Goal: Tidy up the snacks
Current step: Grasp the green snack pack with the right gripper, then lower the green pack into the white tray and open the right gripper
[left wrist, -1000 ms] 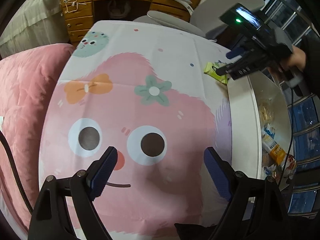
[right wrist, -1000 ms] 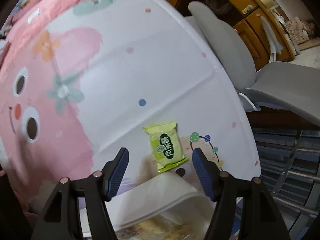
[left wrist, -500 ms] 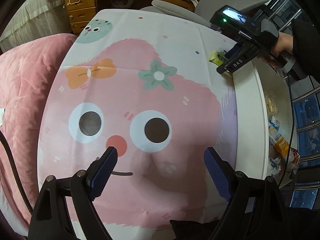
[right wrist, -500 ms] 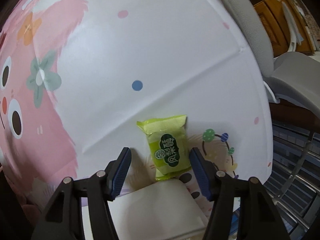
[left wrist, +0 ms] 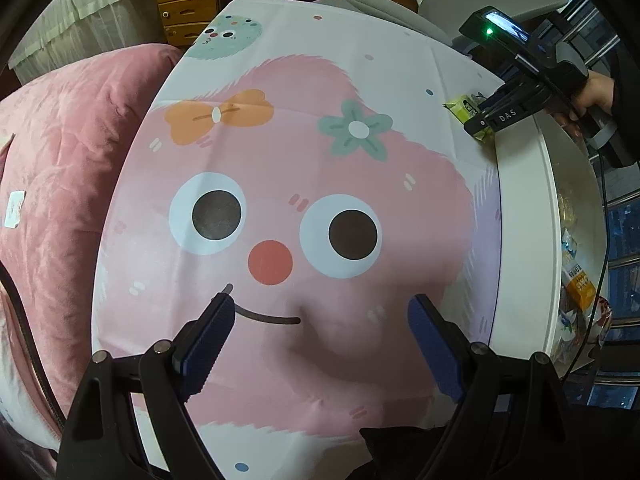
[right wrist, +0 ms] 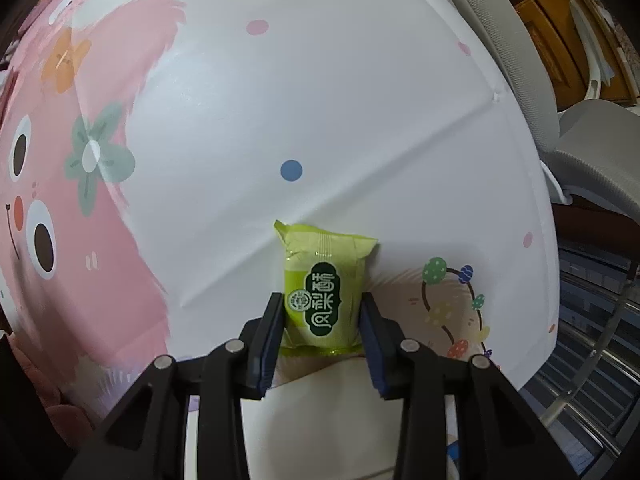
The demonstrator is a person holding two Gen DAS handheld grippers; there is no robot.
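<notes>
A green snack packet (right wrist: 324,292) lies on the cartoon tablecloth (right wrist: 280,100), close to the rim of a white bin (right wrist: 340,420). My right gripper (right wrist: 321,298) points down over it, its jaws closing, and both blue pads touch the packet's long sides. In the left wrist view the same packet (left wrist: 464,106) shows at the far right under the right gripper (left wrist: 480,118), which a hand (left wrist: 596,92) holds. My left gripper (left wrist: 320,300) hangs open over the pink face print with nothing between its fingers.
The white bin (left wrist: 520,240) along the table's right edge holds several wrapped snacks (left wrist: 576,276). A pink quilted cushion (left wrist: 60,160) lies left of the table. Wooden drawers (left wrist: 188,8) and a grey chair (right wrist: 500,40) stand beyond the far edge.
My right gripper sank onto the green packet and its jaws narrowed until the pads met the packet's sides. The left gripper drifted slightly over the cloth and stayed open.
</notes>
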